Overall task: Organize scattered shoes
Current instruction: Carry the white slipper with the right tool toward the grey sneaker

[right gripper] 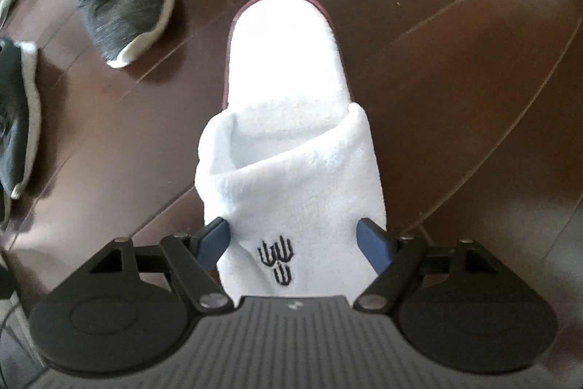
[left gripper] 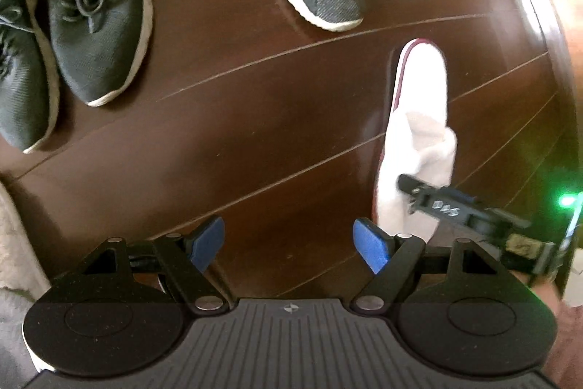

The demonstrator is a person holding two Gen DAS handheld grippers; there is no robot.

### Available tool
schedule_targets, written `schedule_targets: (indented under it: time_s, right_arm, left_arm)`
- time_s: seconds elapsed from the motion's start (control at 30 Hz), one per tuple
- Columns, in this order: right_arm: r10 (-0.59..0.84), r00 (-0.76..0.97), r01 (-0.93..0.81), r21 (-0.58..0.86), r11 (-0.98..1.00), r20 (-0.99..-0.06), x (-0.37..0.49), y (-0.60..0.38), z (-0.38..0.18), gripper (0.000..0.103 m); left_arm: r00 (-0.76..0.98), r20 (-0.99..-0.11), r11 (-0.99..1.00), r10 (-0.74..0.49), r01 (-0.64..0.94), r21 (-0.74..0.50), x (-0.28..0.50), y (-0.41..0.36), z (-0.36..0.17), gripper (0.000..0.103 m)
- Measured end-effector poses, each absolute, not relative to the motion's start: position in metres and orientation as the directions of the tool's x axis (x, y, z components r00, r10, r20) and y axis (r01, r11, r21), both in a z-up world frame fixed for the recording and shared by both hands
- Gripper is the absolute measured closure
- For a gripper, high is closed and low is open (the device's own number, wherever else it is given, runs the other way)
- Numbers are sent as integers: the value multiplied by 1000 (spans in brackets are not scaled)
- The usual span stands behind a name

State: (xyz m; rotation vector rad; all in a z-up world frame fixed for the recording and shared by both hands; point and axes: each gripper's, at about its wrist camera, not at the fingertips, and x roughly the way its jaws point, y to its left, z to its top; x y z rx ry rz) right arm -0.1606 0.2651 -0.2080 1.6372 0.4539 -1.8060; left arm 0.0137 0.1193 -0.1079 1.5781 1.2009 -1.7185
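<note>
One black trident-like emblem [right gripper: 276,259] marks the white slipper [right gripper: 288,119] — no legible lettering.

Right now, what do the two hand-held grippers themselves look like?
Both match. The left hand-held gripper and right hand-held gripper each have blue finger pads on black linkage arms with silver rivets, two round black discs and a grey ribbed centre plate. In the left view, a green light glows near the right one.
</note>
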Motion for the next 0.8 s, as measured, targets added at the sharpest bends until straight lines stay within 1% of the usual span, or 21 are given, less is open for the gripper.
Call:
schedule_targets:
  time_s: [0.03, 0.07, 0.1, 0.13, 0.17, 0.2, 0.27, 0.4, 0.5, 0.53, 0.6, 0.63, 0.67, 0.7, 0.73, 0.77, 0.8]
  right_arm:
    - [-230, -13, 661, 164, -732, -973, -163, 266, -208, 42]
    - [-233, -13, 657, 167, -735, -972, -164, 268, -207, 52]
    - [-236, -12, 652, 171, -738, -972, -166, 270, -206, 59]
    - [-240, -11, 651, 176, -738, -971, -167, 271, -204, 74]
    - [-244, -9, 650, 180, -738, -970, -168, 272, -202, 84]
    - [-247, -8, 654, 182, -734, -969, -170, 273, -199, 88]
    - [-252, -23, 682, 169, -712, -967, -171, 272, -191, 90]
    - [-257, -71, 734, 124, -668, -964, -172, 275, -175, 90]
    - [-230, -75, 718, 107, -688, -970, -176, 283, -184, 89]
    - [-222, -74, 713, 104, -693, -972, -177, 284, -187, 86]
    - [-202, -84, 707, 84, -702, -976, -178, 285, -192, 83]
    - [-200, -86, 707, 82, -702, -976, -177, 284, -192, 76]
    - [-201, -102, 716, 69, -695, -974, -176, 282, -189, 62]
    - [-203, -118, 725, 55, -687, -972, -176, 280, -186, 55]
    - [-204, -134, 734, 42, -678, -970, -175, 277, -184, 45]
    - [-206, -150, 742, 28, -670, -967, -174, 275, -181, 42]
    - [-212, -142, 748, 35, -663, -967, -175, 274, -182, 41]
  left_arm:
    - [-201, -960, -476, 197, 836, -273, 13, 119, -108, 20]
    - [-208, -956, -478, 206, 832, -283, 11, 119, -108, 20]
    - [-209, -955, -479, 211, 829, -287, 11, 119, -108, 20]
    - [-210, -954, -480, 216, 828, -290, 10, 119, -108, 20]
    - [-210, -952, -478, 223, 827, -295, 10, 119, -109, 20]
    - [-212, -951, -475, 227, 828, -298, 11, 118, -109, 20]
    - [-213, -950, -472, 229, 829, -300, 13, 115, -108, 20]
    - [-222, -947, -455, 234, 835, -308, 14, 109, -108, 20]
    - [-230, -943, -453, 240, 832, -319, 12, 108, -108, 20]
    - [-231, -942, -455, 242, 831, -321, 11, 109, -108, 20]
    - [-232, -941, -459, 248, 827, -325, 11, 111, -107, 20]
    - [-233, -939, -462, 252, 824, -328, 10, 112, -107, 20]
    - [-234, -939, -464, 253, 822, -330, 10, 113, -107, 20]
    - [-235, -938, -466, 254, 821, -331, 9, 113, -107, 20]
    - [-236, -938, -467, 254, 819, -333, 8, 114, -107, 20]
    - [-237, -938, -468, 253, 818, -333, 8, 114, -107, 20]
    - [-238, -938, -469, 252, 818, -333, 7, 114, -107, 20]
